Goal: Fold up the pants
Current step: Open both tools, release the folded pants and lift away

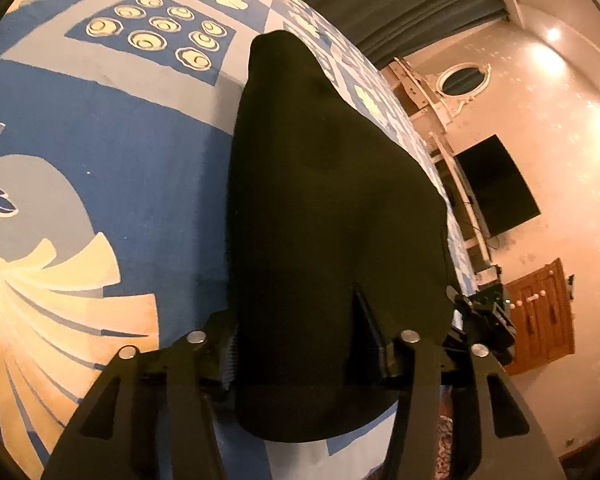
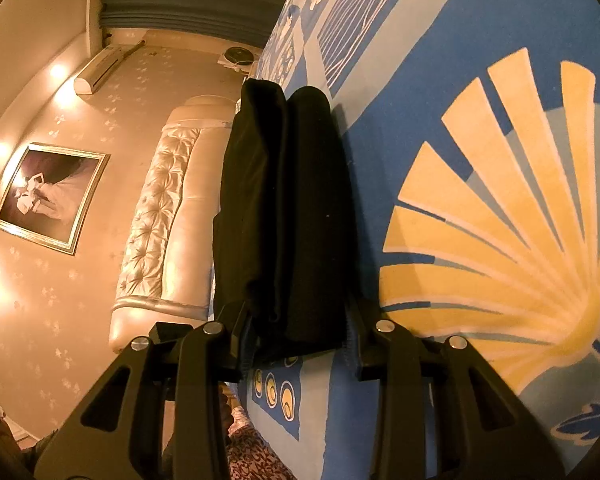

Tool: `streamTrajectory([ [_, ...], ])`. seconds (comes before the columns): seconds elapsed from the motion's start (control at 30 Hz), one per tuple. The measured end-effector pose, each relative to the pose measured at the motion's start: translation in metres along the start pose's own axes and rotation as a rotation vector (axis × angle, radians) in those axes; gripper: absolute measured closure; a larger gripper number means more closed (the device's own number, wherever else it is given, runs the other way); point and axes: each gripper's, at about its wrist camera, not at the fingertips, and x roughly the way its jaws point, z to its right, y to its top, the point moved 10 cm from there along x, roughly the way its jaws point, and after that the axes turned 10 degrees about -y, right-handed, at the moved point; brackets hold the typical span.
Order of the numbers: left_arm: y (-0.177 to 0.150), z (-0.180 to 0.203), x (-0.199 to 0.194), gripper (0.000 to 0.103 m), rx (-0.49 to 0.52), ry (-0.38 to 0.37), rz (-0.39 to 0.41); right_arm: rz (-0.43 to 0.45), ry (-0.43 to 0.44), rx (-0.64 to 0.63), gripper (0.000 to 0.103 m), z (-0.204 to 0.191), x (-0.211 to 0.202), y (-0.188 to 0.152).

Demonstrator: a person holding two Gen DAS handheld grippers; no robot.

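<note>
The black pants (image 1: 324,208) lie as a long dark shape on a blue patterned bedspread (image 1: 140,152). In the left wrist view the near end of the pants fills the gap between the fingers of my left gripper (image 1: 300,344), which is shut on the fabric. In the right wrist view the pants (image 2: 284,216) look folded lengthwise into two thick layers running away from me. My right gripper (image 2: 296,344) is shut on their near end. The gripped edges themselves are hidden by the cloth.
The bedspread (image 2: 480,200) carries yellow fan and leaf patterns. A tufted cream headboard (image 2: 160,216) and a framed picture (image 2: 52,196) stand to the left in the right wrist view. A dark wall screen (image 1: 496,184) and a wooden cabinet (image 1: 540,312) lie beyond the bed edge.
</note>
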Motion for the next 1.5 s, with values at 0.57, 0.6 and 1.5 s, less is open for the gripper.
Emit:
streamTrajectory([
  [0.57,-0.008,0.014,0.009,0.018,0.143,0.019,-0.056,-0.020,0.014,-0.008,0.057,0.004,-0.024,-0.006],
  [0.6,-0.008,0.014,0.008,0.018,0.138,0.024,-0.057,-0.020,0.008,-0.009,0.057,0.005,-0.027,-0.007],
  [1.5,-0.068,0.063,-0.068,0.017,0.321,0.574,0.187,0.267,-0.720,-0.520,0.023,-0.040,-0.069,-0.076],
])
